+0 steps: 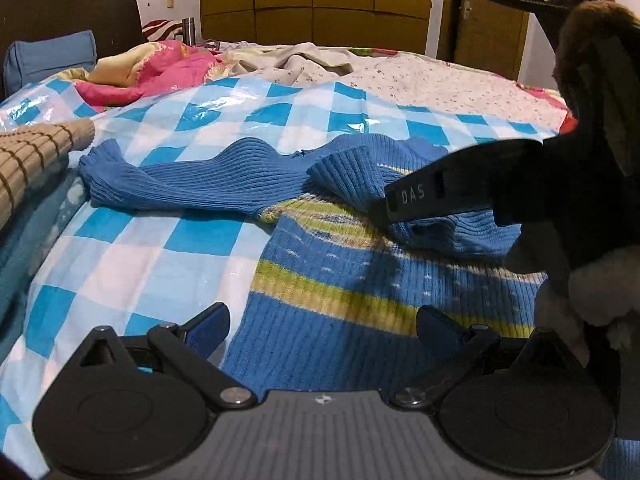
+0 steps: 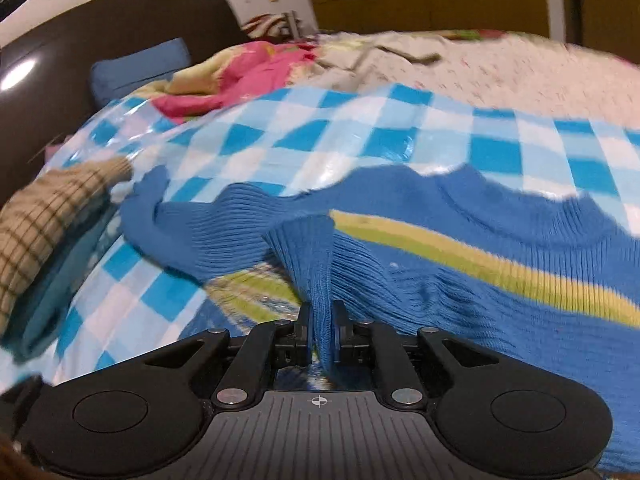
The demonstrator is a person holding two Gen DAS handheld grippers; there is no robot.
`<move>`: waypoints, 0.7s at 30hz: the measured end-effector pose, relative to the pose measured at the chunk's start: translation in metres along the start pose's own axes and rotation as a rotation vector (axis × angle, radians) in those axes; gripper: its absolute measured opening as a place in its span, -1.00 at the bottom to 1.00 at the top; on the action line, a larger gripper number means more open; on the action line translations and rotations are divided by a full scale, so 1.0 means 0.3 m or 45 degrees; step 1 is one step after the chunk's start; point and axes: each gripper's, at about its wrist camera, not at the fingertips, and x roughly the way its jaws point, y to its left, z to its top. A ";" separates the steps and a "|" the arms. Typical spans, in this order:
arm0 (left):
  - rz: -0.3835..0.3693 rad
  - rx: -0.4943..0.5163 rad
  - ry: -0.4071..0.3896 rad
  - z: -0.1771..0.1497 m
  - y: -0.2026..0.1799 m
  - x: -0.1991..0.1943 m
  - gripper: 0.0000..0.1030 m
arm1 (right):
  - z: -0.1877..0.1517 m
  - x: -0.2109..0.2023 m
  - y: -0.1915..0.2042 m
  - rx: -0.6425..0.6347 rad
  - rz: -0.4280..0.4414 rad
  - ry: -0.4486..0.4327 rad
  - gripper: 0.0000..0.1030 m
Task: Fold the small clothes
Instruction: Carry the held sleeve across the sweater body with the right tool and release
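A blue ribbed sweater [image 1: 320, 308] with yellow-green stripes lies spread on the blue-and-white checked plastic sheet [image 1: 132, 252] on the bed. One sleeve [image 1: 180, 180] stretches out to the left. My left gripper [image 1: 322, 326] hovers open over the sweater's lower body, nothing between its blue pads. My right gripper [image 2: 323, 320] is shut on the other sleeve [image 2: 304, 248], whose cuff fans out ahead of the jaws over the sweater's chest. In the left wrist view the right gripper's black finger [image 1: 440, 188] comes in from the right, with a fuzzy sleeve [image 1: 592, 80] of the person behind it.
A tan checked garment [image 1: 28, 156] lies at the left edge over teal fabric [image 2: 52, 296]. Behind the sheet are a pink and yellow quilt [image 1: 160, 68], a blue pillow [image 1: 48, 56], a flowered bedsheet [image 1: 440, 80], a dark headboard [image 2: 120, 28] and a yellow-brown wardrobe [image 1: 312, 0].
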 end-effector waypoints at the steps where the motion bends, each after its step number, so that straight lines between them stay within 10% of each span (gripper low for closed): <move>1: -0.009 -0.010 0.000 0.000 0.008 -0.001 1.00 | 0.005 0.003 0.010 -0.029 -0.010 0.003 -0.76; 21: -0.013 -0.227 -0.035 0.026 0.151 -0.020 1.00 | 0.114 0.050 0.082 -0.129 0.127 0.095 -0.53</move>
